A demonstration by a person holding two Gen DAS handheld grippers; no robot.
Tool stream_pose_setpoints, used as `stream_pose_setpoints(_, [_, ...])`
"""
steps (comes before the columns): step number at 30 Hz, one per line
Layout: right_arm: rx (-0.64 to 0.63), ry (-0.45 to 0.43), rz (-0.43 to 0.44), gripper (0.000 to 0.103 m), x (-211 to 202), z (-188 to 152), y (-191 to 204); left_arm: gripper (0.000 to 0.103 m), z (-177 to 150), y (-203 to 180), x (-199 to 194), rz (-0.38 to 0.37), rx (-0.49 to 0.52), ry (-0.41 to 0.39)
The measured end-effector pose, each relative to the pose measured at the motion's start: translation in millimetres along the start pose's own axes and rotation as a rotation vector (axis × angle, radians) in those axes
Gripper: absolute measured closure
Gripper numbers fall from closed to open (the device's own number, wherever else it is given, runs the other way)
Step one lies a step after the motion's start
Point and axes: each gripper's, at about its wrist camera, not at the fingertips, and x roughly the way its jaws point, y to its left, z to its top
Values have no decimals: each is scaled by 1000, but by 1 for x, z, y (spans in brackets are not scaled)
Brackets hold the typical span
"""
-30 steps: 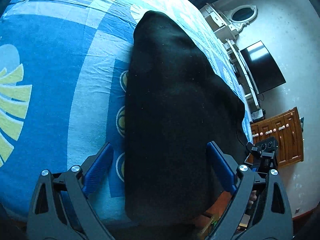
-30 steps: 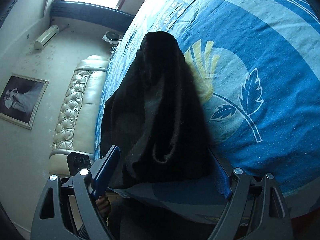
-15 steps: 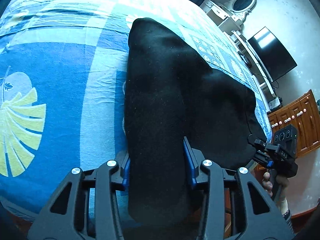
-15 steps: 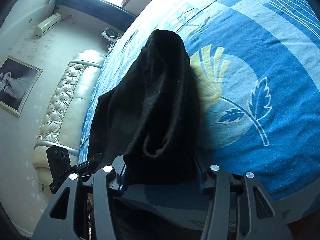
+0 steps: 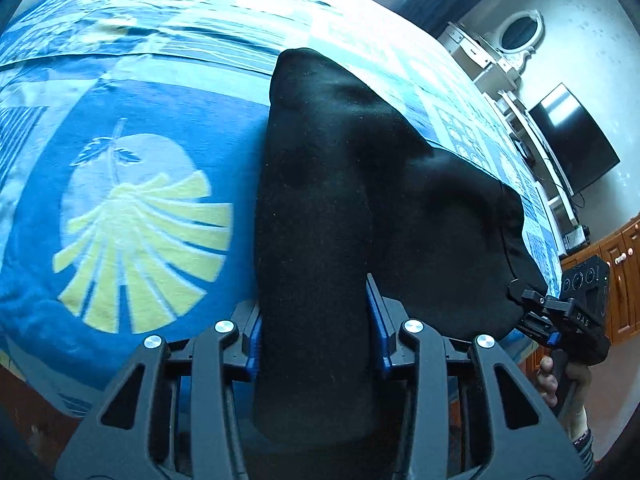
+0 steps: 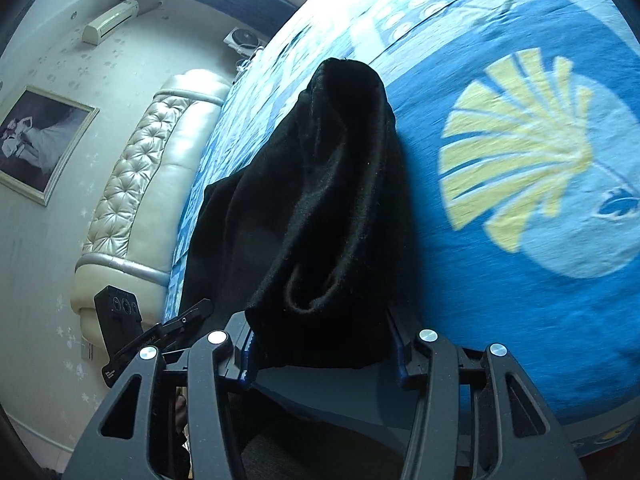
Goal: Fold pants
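Note:
Black pants (image 5: 320, 200) lie lengthwise on a blue bedspread (image 5: 132, 288) with a yellow fan print. My left gripper (image 5: 314, 320) is shut on the near end of one bunched fold, its blue pads pressing both sides. In the right wrist view the pants (image 6: 328, 200) show an open cuff near the camera, and my right gripper (image 6: 322, 340) is shut on that end. Each gripper shows in the other's view: the right gripper (image 5: 560, 312) beside the pants' right edge with a hand on its handle, the left gripper (image 6: 160, 332) at the lower left.
A padded cream headboard (image 6: 140, 200) borders the bed on one side, with a framed picture (image 6: 36, 136) and an air conditioner (image 6: 110, 22) on the wall. A television (image 5: 572, 140), a white mirrored dresser (image 5: 520, 36) and a wooden cabinet (image 5: 624, 280) stand past the other side.
Both grippers went from open around the pants' near end to shut on it. Both then moved forward over the bed, carrying the gathered end a little upward.

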Motion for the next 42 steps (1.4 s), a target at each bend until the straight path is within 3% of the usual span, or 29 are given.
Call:
stream_pose_setpoints(9, [-21, 36, 9, 53, 13, -5, 8, 62, -1, 13, -7, 3, -36, -11])
stream_pose_setpoints(18, [-10, 38, 16, 54, 16, -4, 8, 58, -5, 9, -8, 27, 6, -16])
stream_pose_setpoints(21, [-1, 39, 26, 51, 16, -4, 8, 50, -5, 6, -8, 39, 21, -29])
stream_pose_setpoints(23, [27, 40, 49, 45, 16, -4, 3, 39, -8, 3, -10, 45, 50, -59])
stream_pose_setpoints(25, [38, 43, 75, 40, 14, -3, 2, 22, -9, -1, -13, 53, 92, -88])
stream_pose_setpoints(26, [37, 46, 81, 37, 13, -2, 3, 20, -10, -2, -16, 51, 105, -103])
stream_pose_setpoints(32, [53, -22, 62, 30, -13, 9, -5, 11, 3, 6, -29, -62, 81, -126])
stream_pose_setpoints(36, [78, -66, 78, 28, -20, 25, -11, 11, 23, 14, -13, -78, 47, -84])
stream_pose_setpoints(42, [91, -42, 99, 27, 10, 47, -13, 11, 51, 31, 23, -179, -26, 39])
